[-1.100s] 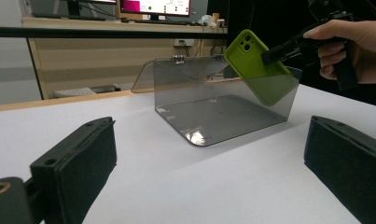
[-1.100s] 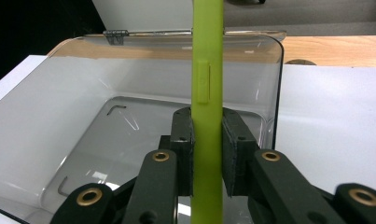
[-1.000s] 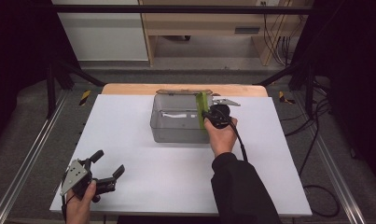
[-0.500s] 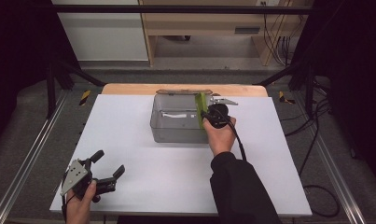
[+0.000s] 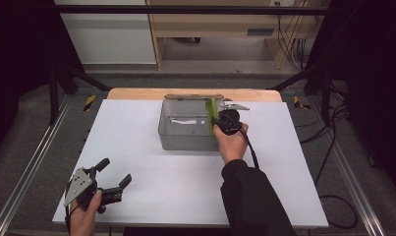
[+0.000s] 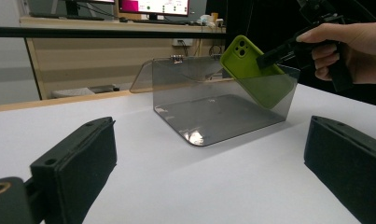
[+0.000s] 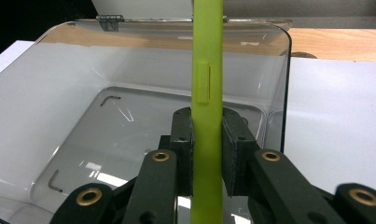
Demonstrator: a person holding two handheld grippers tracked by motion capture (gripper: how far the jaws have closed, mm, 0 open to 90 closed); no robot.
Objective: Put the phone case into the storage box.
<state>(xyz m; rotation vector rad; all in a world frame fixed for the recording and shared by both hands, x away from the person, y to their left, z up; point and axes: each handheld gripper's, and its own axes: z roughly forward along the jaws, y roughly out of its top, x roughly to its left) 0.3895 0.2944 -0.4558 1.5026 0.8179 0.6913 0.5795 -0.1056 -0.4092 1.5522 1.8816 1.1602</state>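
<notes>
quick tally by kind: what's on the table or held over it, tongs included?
Tongs: 2, left tongs open and empty, right tongs clamped on the case
Green phone case: 1
Clear plastic box: 1
Total: 4

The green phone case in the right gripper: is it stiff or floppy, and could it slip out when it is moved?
The green phone case stands straight above the pads of the right gripper, so it is probably fairly stiff. It looks thin and hollow, so likely light. Its smooth sides may slide a little; the pads press flat on both faces, so the hold looks fair over the clear box.
</notes>
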